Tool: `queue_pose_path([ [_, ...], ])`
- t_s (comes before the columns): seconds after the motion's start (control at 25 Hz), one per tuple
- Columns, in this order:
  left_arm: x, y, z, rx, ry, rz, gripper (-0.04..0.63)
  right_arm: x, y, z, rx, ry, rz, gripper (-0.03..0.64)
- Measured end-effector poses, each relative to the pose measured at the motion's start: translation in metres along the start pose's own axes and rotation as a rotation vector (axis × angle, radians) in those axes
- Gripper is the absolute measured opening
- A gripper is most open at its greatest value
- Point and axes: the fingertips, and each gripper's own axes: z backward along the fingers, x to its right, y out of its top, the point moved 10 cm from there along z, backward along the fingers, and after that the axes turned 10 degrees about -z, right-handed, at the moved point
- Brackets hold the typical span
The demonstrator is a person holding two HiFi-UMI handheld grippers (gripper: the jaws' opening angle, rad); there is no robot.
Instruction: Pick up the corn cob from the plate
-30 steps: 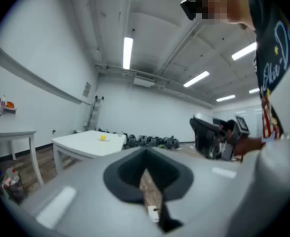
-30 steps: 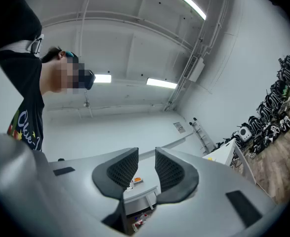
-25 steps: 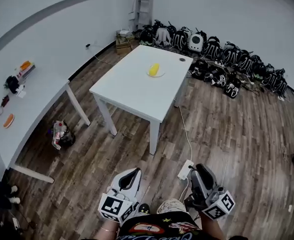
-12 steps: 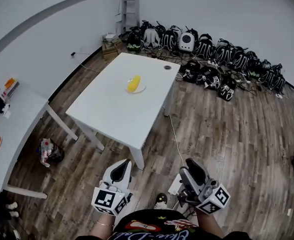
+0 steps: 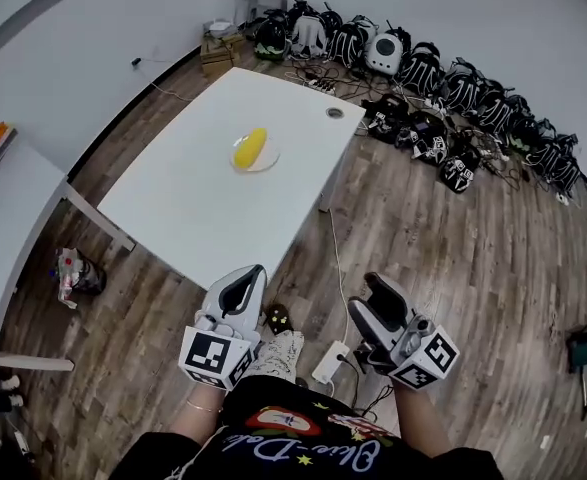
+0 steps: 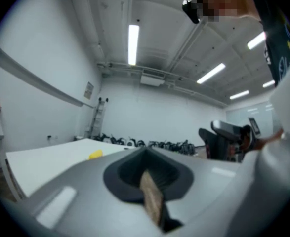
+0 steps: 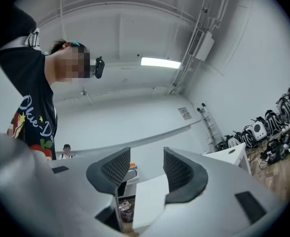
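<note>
A yellow corn cob [image 5: 250, 148] lies on a small clear plate [image 5: 265, 163] in the middle of the white table [image 5: 203, 213]. In the left gripper view the corn cob [image 6: 96, 154] shows far off on the table top. My left gripper [image 5: 243, 282] hangs at the table's near edge, well short of the corn, jaws shut with nothing between them. My right gripper [image 5: 373, 296] is off the table's near right corner over the floor; its jaws are opening and hold nothing.
A second white table [image 5: 3, 238] with small items stands at the left. A bag [image 5: 73, 271] lies on the floor between the tables. Several black backpacks [image 5: 443, 98] line the far wall. A power strip [image 5: 328, 362] and a cable lie on the floor by my feet.
I have walked up to the table: it and the corn are much closer, and both grippers now reach its near edge. The right gripper's jaws have parted.
</note>
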Motion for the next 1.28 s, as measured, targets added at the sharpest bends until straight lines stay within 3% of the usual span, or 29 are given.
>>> queue_pose_path([
  [0.28,-0.093,0.001,-0.119,0.014,0.077,-0.009,-0.002,0.124,0.032,-0.181,-0.25,0.207,0.166,0.21],
  [0.4,-0.115,-0.012,-0.135,0.021,0.102,0.037,-0.002,0.161,0.019,-0.242,-0.454,0.323,0.258,0.216],
  [0.48,-0.126,-0.019,-0.139,0.016,0.134,0.028,-0.002,0.184,0.007,-0.282,-0.587,0.388,0.324,0.221],
  [0.76,-0.136,-0.015,-0.176,-0.018,0.265,0.073,-0.002,0.279,-0.028,-0.405,-1.052,0.657,0.676,0.255],
  [0.92,-0.143,-0.015,-0.197,-0.059,0.418,0.119,-0.003,0.318,-0.063,-0.455,-1.284,0.883,0.881,0.269],
  [1.04,-0.153,-0.015,-0.209,-0.102,0.551,0.106,-0.002,0.33,-0.095,-0.48,-1.385,1.088,0.991,0.272],
  [1.16,-0.156,-0.011,-0.224,-0.107,0.645,0.116,-0.002,0.338,-0.117,-0.493,-1.466,1.245,1.021,0.272],
  [1.28,-0.154,-0.003,-0.231,-0.125,0.735,0.098,-0.002,0.346,-0.133,-0.5,-1.523,1.331,1.017,0.272],
])
